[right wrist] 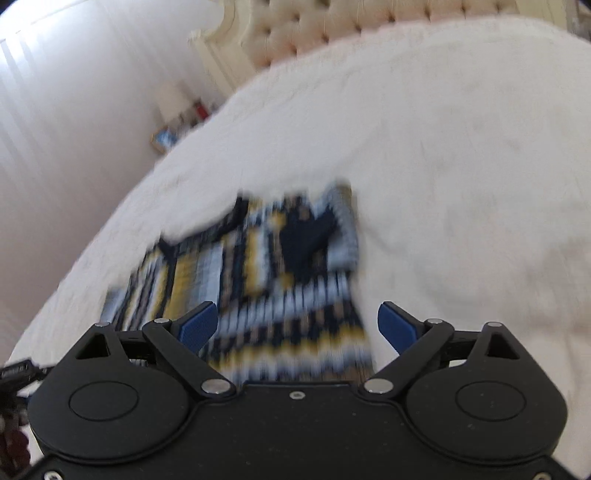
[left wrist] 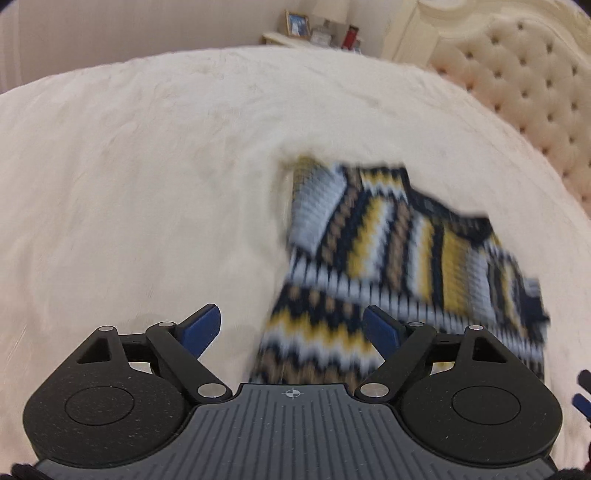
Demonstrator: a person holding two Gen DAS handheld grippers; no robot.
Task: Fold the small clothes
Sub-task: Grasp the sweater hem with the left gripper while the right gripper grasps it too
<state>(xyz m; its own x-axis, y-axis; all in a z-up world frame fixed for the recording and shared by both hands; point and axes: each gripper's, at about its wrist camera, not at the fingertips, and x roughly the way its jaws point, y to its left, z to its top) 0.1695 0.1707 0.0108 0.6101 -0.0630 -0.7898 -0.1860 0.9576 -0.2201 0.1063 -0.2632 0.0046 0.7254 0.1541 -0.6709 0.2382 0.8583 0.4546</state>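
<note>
Cream furry bed [left wrist: 147, 166]; apparently partly folded knit garment [left wrist: 388, 240] atop.

The right gripper [right wrist: 297, 325] hangs with its blue fingers [right wrist: 197, 326] spread wide above a zigzag-patterned knitted garment [right wrist: 266, 280], blurred, lying on the cream bed cover [right wrist: 461, 166] toward the bed's left edge.

The patterned knit garment [left wrist: 388, 258] is smeared by motion blur in both views, so its folds and edges cannot be made out. Its near end is hidden behind the left gripper [left wrist: 291, 328] and, in the other view, behind the right gripper [right wrist: 297, 325]. The small items on the far shelf [left wrist: 317, 35] are too small to be identified. The tufted headboard [left wrist: 535, 92] is cut off by the right edge.
</note>
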